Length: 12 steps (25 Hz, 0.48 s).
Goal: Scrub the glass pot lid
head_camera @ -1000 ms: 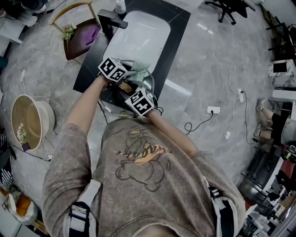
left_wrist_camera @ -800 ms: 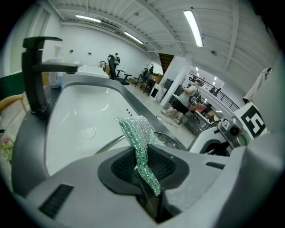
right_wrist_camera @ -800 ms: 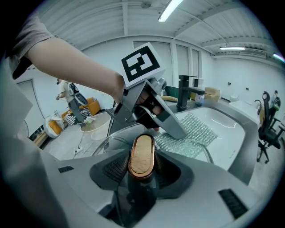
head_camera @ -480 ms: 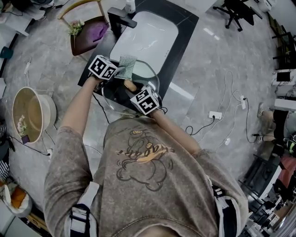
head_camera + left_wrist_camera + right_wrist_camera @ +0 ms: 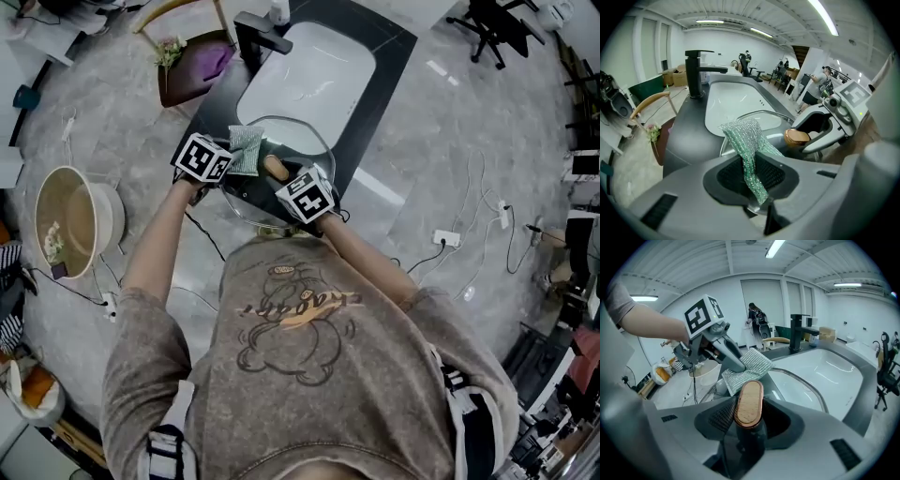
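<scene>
The glass pot lid (image 5: 298,141) with its metal rim lies over the near edge of the white sink, seen too in the right gripper view as the lid (image 5: 806,385). Its wooden-topped knob (image 5: 749,402) stands between the jaws of my right gripper (image 5: 749,420), which is shut on it. My left gripper (image 5: 757,176) is shut on a green mesh scrubbing cloth (image 5: 749,140). In the head view the cloth (image 5: 246,148) rests at the lid's left side, beside the knob (image 5: 275,168). My left gripper (image 5: 225,161) and my right gripper (image 5: 291,183) flank the knob.
A white sink basin (image 5: 309,80) sits in a dark counter (image 5: 384,66) with a black faucet (image 5: 258,33) at the far end. A round tub (image 5: 70,220) stands on the floor at left, a chair with a purple seat (image 5: 192,66) beyond it. Cables (image 5: 450,244) trail at right.
My left gripper has carried the cloth leftward across the lid, from its far middle to its left side. The right gripper has kept its hold on the knob in place.
</scene>
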### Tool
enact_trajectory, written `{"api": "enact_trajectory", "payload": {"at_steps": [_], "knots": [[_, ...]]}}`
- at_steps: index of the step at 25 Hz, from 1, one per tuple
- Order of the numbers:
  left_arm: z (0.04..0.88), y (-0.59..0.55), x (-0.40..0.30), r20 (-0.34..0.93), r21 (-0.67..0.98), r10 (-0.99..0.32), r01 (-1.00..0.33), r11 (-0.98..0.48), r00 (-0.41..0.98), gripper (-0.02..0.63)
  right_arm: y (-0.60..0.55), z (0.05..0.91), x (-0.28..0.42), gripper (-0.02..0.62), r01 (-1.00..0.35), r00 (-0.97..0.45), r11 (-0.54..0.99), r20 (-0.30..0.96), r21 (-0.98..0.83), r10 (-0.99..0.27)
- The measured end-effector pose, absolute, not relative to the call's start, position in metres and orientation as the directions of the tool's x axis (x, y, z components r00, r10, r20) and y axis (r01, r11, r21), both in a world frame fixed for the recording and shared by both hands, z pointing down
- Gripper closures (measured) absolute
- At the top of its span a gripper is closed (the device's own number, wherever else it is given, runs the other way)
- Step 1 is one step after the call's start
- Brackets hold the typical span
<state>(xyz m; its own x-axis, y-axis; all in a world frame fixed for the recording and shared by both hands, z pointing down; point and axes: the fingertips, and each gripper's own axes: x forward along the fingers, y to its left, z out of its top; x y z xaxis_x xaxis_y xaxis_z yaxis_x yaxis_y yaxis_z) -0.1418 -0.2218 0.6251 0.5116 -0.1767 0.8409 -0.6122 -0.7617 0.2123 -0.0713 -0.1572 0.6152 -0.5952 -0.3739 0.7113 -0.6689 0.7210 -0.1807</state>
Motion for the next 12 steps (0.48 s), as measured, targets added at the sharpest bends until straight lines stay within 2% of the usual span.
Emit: {"api": "enact_trajectory", "payload": {"at_steps": [12], "knots": [[0.628, -0.136, -0.148, 0.885, 0.238, -0.129, -0.673, -0.700, 0.448, 0.528, -0.160, 0.617, -0.073, 0.397, -0.642, -0.625, 0.730, 0.712, -0.234, -0.321]]}}
